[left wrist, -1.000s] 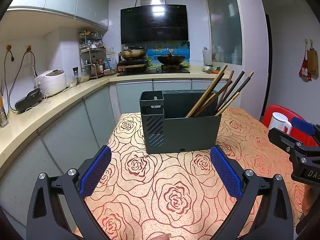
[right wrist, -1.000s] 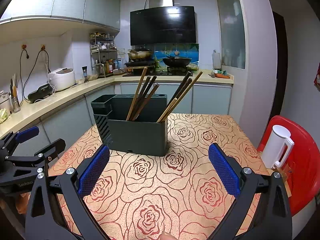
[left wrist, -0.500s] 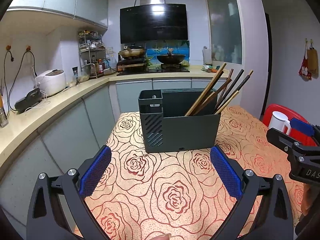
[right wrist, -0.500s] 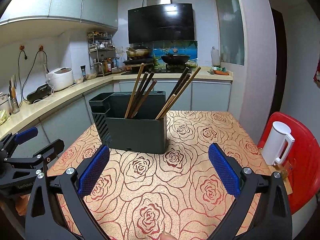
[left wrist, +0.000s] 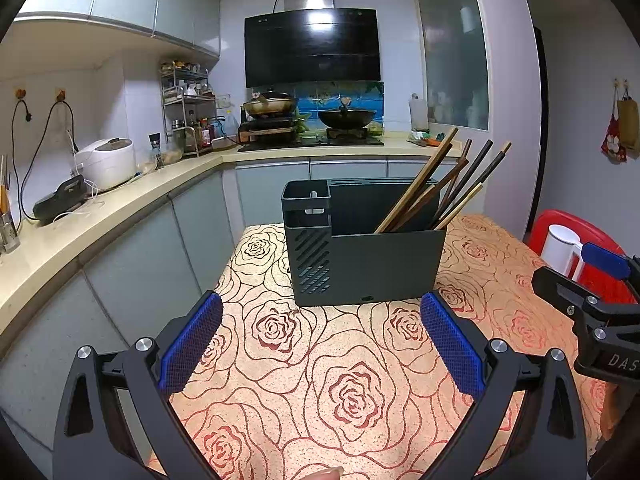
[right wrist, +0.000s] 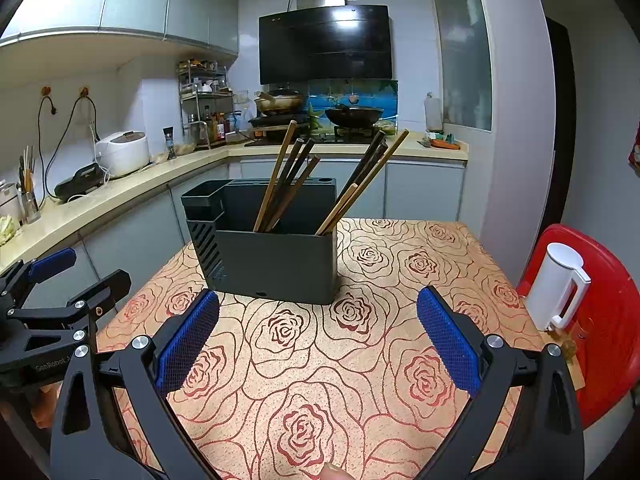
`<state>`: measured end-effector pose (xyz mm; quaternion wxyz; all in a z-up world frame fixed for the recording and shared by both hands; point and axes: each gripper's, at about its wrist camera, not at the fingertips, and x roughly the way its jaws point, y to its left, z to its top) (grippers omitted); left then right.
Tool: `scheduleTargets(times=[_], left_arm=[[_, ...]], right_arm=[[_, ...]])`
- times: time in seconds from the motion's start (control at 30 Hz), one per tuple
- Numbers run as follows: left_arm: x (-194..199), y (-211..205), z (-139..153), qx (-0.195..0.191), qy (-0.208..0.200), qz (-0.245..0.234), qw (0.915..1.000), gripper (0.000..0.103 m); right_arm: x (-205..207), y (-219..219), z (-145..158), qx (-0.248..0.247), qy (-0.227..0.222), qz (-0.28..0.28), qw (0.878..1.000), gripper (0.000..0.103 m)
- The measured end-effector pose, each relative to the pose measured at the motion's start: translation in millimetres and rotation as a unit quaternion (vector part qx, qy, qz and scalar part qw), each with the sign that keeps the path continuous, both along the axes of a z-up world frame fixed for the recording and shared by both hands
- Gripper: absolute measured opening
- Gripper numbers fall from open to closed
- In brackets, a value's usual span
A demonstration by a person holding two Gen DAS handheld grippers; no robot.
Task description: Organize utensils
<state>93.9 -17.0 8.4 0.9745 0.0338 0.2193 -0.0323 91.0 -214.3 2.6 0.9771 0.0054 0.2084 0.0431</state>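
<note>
Both tongs stand wide with nothing between their blue pads: the left tongs point(left wrist: 320, 340) and the right tongs point(right wrist: 318, 338) hover level above the rose-patterned bench point(right wrist: 360, 360), side by side, each aimed at the dark utensil holder point(left wrist: 360, 256) at the bench's far middle. Chopsticks point(right wrist: 288, 184) lean in its large compartment. Since a second ago, both have hardly shifted. A white kettle point(right wrist: 556, 284) stands on the right.
</note>
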Motion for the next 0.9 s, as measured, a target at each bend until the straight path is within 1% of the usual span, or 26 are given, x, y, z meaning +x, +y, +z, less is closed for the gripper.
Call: scheduleTargets(times=[0.1, 0.47, 0.9], left_arm=[[0.0, 1.3, -0.6, -0.001, 0.0, 0.005, 1.0, 0.096], [1.7, -0.4, -3.8, 0.01, 0.004, -0.001, 0.9999, 0.096], [3.8, 1.3, -4.7, 0.008, 0.006, 0.003, 0.9999, 0.096]], right_arm=[[-0.4, 0.4, -0.3, 0.0, -0.001, 0.0, 1.0, 0.096], [-0.9, -1.0, -0.1, -0.001, -0.002, -0.001, 1.0, 0.096], [0.7, -0.4, 0.2, -0.002, 0.002, 0.0, 1.0, 0.096]])
